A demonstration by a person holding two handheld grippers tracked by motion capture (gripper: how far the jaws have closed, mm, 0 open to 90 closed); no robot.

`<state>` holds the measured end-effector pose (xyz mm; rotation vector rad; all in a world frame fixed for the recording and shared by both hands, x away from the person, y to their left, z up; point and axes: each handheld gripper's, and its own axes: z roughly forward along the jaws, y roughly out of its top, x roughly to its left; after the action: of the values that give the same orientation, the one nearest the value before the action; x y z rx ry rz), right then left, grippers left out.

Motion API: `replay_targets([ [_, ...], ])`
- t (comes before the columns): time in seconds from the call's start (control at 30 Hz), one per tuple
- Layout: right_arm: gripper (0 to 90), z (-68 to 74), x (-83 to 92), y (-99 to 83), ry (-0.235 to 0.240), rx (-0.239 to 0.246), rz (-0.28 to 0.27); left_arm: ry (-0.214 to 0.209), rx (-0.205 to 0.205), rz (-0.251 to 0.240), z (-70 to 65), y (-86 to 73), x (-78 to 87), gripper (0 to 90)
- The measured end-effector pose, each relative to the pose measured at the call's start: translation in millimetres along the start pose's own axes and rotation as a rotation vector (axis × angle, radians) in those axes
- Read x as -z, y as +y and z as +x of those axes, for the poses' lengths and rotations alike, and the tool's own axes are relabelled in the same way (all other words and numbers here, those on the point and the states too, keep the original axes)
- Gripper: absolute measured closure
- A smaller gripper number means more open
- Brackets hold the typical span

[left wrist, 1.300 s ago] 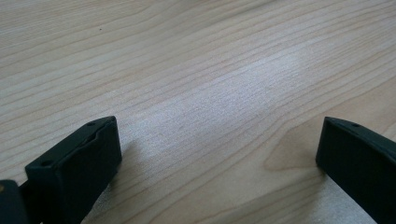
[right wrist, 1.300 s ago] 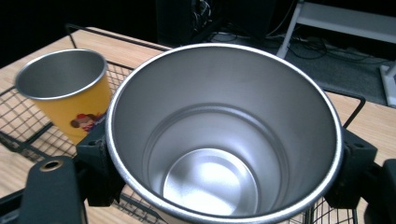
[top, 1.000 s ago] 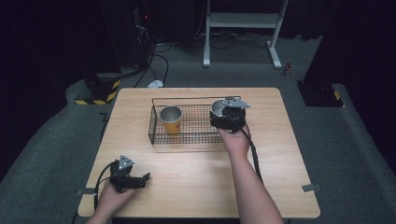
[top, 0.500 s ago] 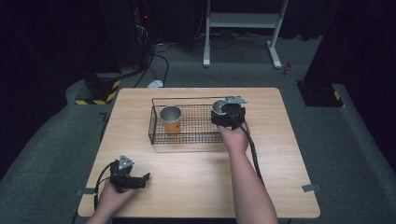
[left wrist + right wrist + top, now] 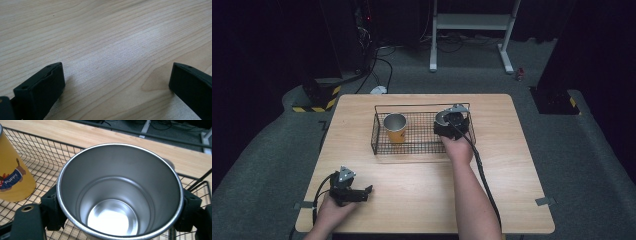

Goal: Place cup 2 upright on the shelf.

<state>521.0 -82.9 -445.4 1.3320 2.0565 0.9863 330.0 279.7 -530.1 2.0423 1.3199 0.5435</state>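
The right gripper [image 5: 117, 215] is clamped on a steel cup [image 5: 120, 192], one black jaw pressed to each side of it just under the rim. The cup stands upright between the jaws, mouth up, its shiny bottom bare. In the high view this gripper [image 5: 452, 121] sits over the right end of the wire basket [image 5: 379, 131], with the cup [image 5: 443, 118] at its front; whether the cup's base touches the basket floor is hard to tell from here. Mesh shows below and to both sides of the jaws in the right gripper view. To the left of the held cup, just beside it but apart, stands a yellow cup [image 5: 13, 175] with a dog and the word "PUPPY" on it; from above it stands [image 5: 395, 127] in the basket's left half.

The left gripper [image 5: 353, 194] rests on the table [image 5: 512, 165] near its front left corner, well apart from the basket. Its jaws [image 5: 117, 85] stand wide apart with only bare wood between them.
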Motion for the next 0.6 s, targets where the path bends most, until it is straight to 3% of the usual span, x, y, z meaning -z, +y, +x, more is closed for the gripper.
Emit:
replay_targets([
  [0.6,18.5,10.1,-13.7,-7.0,0.023,-0.002,0.059,0.000,-0.005,0.000,0.4,0.0,0.1,0.5],
])
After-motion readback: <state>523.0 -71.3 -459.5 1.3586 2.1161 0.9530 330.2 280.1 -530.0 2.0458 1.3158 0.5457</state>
